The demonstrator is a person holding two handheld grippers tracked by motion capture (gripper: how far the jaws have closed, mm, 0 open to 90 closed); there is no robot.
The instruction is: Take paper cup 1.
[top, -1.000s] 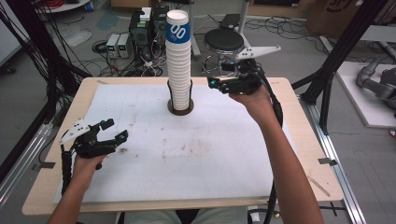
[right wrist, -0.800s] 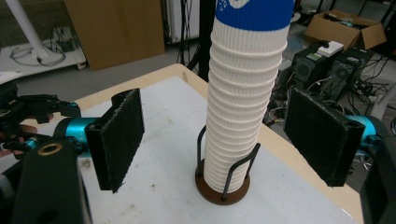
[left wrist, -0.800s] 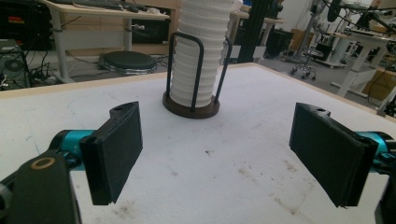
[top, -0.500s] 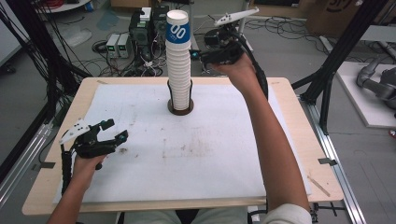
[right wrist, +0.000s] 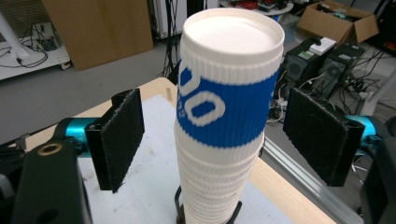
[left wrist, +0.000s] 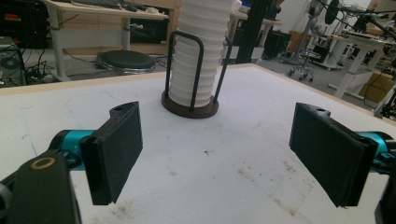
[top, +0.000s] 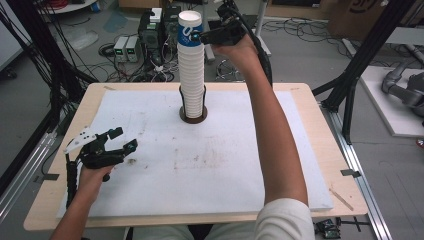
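A tall stack of white paper cups [top: 192,75] stands upright in a black wire holder on a round brown base [top: 193,118] at the back middle of the table. The top cup [top: 190,29] carries a blue band. My right gripper [top: 202,34] is raised beside that cup. In the right gripper view its jaws stand open on either side of the blue-banded cup [right wrist: 229,93], and the pads [right wrist: 119,140] do not touch it. My left gripper [top: 125,139] rests low over the table's left side, open and empty [left wrist: 229,154], facing the cup stack [left wrist: 201,60].
A white sheet [top: 225,165] with faint smudges covers the wooden table [top: 320,100]. Black frame posts [top: 360,70] stand at the right and left. Cables and electronics boxes [top: 125,47] lie on the floor behind the table.
My right gripper has risen and moved left, from beside the holder's rim to the top of the cup stack. The left gripper has stayed where it was.
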